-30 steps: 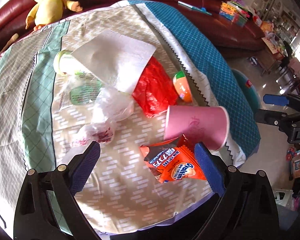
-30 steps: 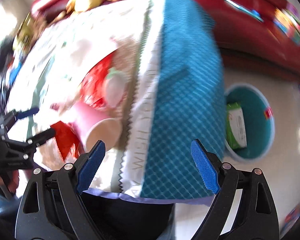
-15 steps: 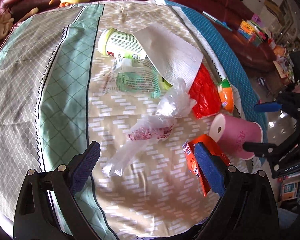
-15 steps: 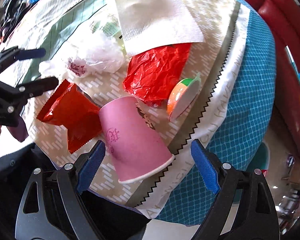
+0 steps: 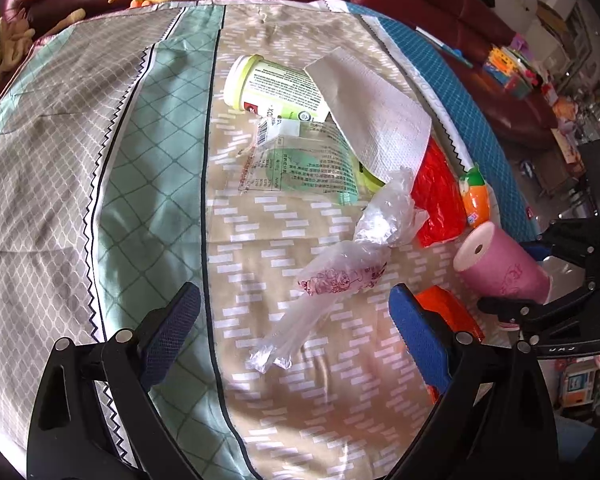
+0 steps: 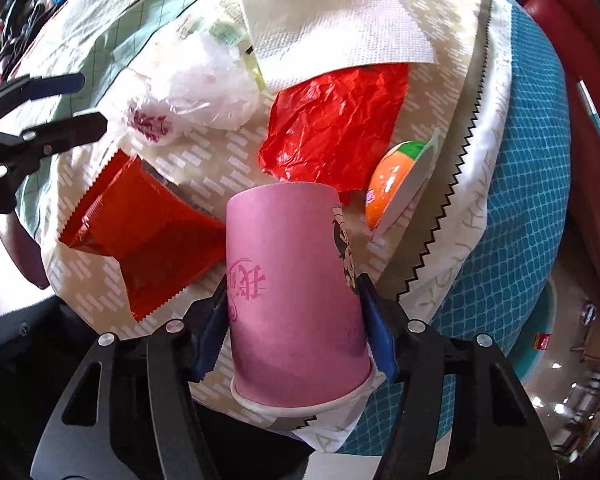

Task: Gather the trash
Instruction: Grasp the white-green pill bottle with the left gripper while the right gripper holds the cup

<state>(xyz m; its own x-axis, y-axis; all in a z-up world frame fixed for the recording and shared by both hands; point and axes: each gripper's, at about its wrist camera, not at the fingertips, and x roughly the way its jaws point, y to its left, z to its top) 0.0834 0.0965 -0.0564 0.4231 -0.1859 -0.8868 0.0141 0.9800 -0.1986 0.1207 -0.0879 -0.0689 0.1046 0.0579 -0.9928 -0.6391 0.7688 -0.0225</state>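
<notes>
On the patterned tablecloth (image 5: 148, 184), at the left: left gripper (image 5: 296, 320) poised with jaws wide apart over the clear plastic bag (image 5: 340, 276), gripping nothing. Further right, beside the red snack wrapper (image 6: 140, 236): pink paper cup (image 6: 296, 300) lying on its side at the cloth's edge, pinched between the pads of the right gripper (image 6: 296, 320). Best squeezed lightly, just enough to avoid crushing, then lifted clear without dragging the wrapper.

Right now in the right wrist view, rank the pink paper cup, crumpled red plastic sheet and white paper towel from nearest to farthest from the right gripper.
1. Pink paper cup, between the right gripper fingers.
2. Crumpled red plastic sheet, just beyond the cup.
3. White paper towel, at the far end.
</notes>
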